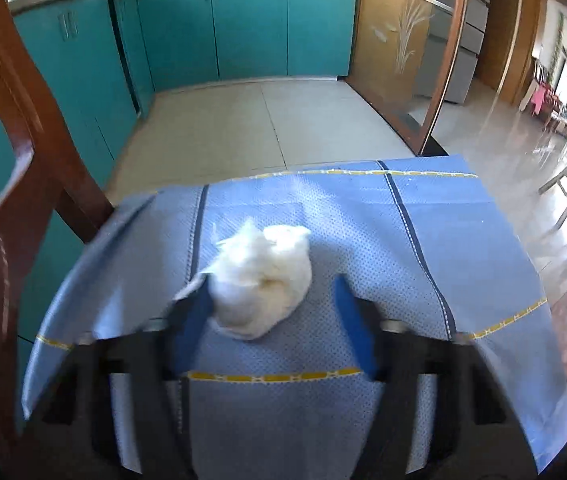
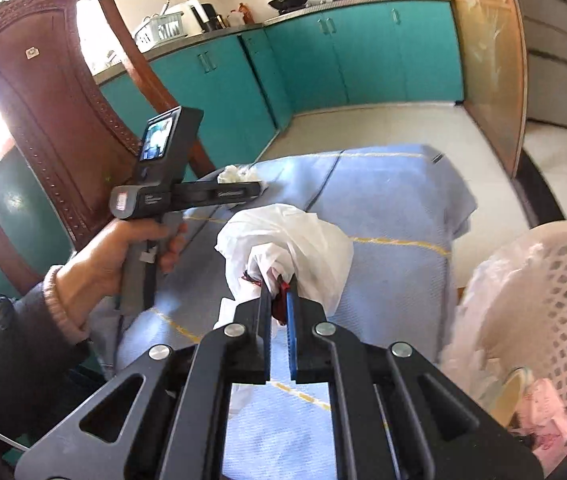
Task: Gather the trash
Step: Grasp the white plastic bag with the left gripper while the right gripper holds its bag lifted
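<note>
A crumpled white tissue (image 1: 259, 280) lies on the blue tablecloth (image 1: 423, 240). My left gripper (image 1: 270, 286) is open around it: the left blue pad touches the wad's side and the right pad stands clear of it. The right wrist view shows that gripper (image 2: 257, 189), held by a hand (image 2: 123, 248), reaching the same tissue (image 2: 235, 174) near the far table edge. My right gripper (image 2: 279, 282) is shut on a bunched white plastic bag (image 2: 307, 240) with red scraps at the pinch, held above the cloth (image 2: 383, 200).
A white lattice basket (image 2: 563, 280) lined with plastic and holding trash stands at the right, beside the table. A carved wooden chair (image 2: 43, 100) (image 1: 23, 120) rises at the left. Teal cabinets (image 1: 243, 20) and a tiled floor (image 1: 263, 128) lie beyond.
</note>
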{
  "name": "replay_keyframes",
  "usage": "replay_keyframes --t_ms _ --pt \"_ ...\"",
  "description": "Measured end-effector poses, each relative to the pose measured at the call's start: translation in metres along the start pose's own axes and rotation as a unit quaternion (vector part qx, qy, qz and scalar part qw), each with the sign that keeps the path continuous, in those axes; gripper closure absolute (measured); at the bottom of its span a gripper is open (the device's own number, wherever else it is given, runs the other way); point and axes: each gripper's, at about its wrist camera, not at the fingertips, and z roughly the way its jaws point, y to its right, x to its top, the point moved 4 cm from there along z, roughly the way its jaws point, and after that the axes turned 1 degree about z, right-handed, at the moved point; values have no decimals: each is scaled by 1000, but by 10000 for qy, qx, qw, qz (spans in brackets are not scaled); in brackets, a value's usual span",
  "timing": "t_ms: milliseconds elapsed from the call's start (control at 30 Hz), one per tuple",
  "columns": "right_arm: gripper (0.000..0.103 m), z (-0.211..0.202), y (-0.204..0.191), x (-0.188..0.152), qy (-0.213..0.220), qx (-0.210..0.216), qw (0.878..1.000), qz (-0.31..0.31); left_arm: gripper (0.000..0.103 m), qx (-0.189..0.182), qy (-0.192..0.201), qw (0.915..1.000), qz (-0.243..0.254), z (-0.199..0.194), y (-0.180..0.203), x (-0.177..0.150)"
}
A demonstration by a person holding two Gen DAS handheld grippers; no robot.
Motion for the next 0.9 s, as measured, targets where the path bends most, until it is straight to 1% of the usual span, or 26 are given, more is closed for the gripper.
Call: replay_keyframes --t_ms 33,67,100,167,300,400,500,633,733,833,900 --pt "96 -2 5 -1 74 -79 9999 2 67 -54 30 10000 25 -4 0 0" --pt "96 -2 5 0 141 -149 9998 6 79 -72 55 9999 49 -6 1 0" --pt "96 -6 8 0 227 -223 9995 24 83 -41 75 9999 100 -8 0 -2" --pt "96 -13 13 -1 368 -292 9989 64 87 24 127 9998 179 -11 -1 -6" --pt "96 -26 20 0 613 -327 9975 133 91 139 228 9994 230 -17 -4 -14" --pt "96 -27 24 1 644 -333 9972 185 91 35 494 9988 5 -35 -6 -10" --pt "96 -26 28 1 653 -404 9969 194 91 -150 852 9962 -45 -69 0 -6" --pt "96 -33 27 0 771 -497 9955 217 91 -394 1368 9898 48 -125 14 -10" --pt "96 -45 26 1 954 -606 9934 206 91 -531 1737 9831 244 -162 30 -11" --pt "96 -60 29 -1 1161 -790 9899 214 91 -761 2014 9758 379 -195 47 -20" --pt "96 -73 33 -4 1299 -941 9868 243 91 -879 2134 9719 471 -209 59 -25"
